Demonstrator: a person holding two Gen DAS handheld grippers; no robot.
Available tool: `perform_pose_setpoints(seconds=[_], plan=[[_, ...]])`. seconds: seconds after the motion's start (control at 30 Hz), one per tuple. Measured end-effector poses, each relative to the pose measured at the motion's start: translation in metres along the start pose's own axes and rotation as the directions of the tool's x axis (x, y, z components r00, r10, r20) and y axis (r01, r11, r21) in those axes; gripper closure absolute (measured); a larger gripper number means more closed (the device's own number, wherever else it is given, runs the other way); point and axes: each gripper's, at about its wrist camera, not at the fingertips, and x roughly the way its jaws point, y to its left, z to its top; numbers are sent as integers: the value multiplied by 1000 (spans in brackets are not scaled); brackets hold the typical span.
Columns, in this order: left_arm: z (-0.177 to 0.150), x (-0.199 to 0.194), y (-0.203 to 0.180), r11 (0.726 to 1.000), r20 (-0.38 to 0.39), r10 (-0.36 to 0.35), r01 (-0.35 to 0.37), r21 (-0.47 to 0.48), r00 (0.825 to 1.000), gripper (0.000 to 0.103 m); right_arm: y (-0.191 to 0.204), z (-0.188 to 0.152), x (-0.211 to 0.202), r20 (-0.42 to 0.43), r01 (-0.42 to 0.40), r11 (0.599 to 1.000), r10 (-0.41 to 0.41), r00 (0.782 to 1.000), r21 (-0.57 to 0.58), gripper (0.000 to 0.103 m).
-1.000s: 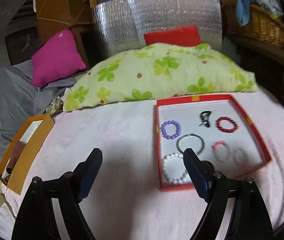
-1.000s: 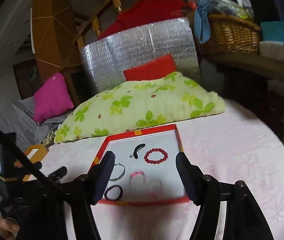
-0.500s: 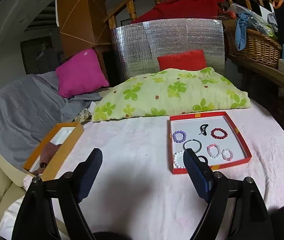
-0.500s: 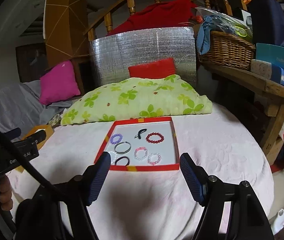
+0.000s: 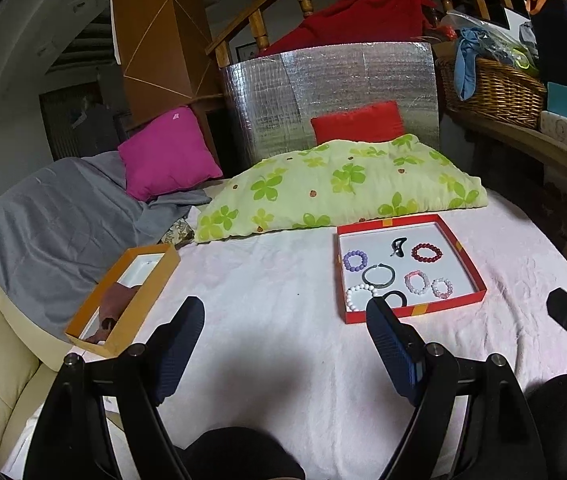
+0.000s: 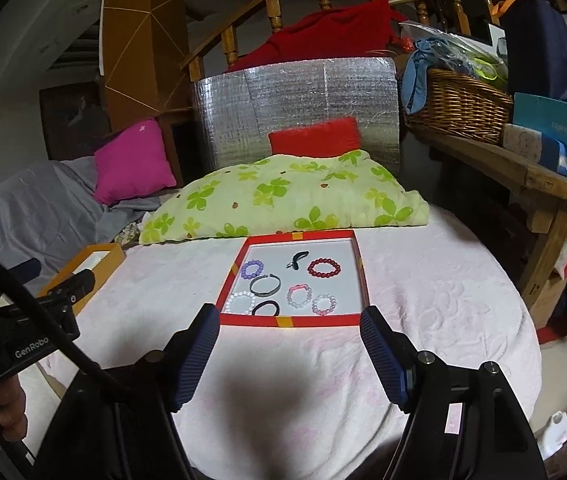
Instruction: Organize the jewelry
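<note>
A red tray [image 5: 465, 254] [image 6: 295, 323] lies on the pink-covered round table and holds several bracelets: purple [image 5: 354, 260], dark red [image 6: 324, 268], white [image 6: 240, 302], two pink [image 6: 299, 295], a grey bangle [image 5: 379, 275], a black band [image 6: 266, 308] and a black clip [image 5: 398, 246]. An orange box [image 5: 151, 280] with a brown item sits at the table's left edge. My left gripper [image 5: 283, 344] is open and empty, near the table's front, left of the tray. My right gripper [image 6: 289, 350] is open and empty, just in front of the tray.
A green flowered pillow [image 5: 339, 184] lies behind the tray. A magenta cushion [image 5: 165, 154] and grey blanket [image 5: 55, 216] are at left. A wooden bench [image 6: 515, 168] with a wicker basket [image 6: 459, 104] and boxes stands at right. A silver foil panel [image 6: 295, 108] stands behind.
Both grippers have pulled back and up from the tray, which now looks smaller and farther. Both stay open. The jewelry has not moved.
</note>
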Motion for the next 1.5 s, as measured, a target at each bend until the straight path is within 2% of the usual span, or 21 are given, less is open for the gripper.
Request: perform_pose_setpoints(seconds=[0.5,1.5], plan=[[2,-14,-4,1000,11,-2,2,19,1000,20,-4,2,-9,19,11,1000,-12,1000,14,26],[-1,-10,4,1000,-10,-8,8,-10,1000,20,3,5,-7,20,12,1000,-12,1000,13,26]])
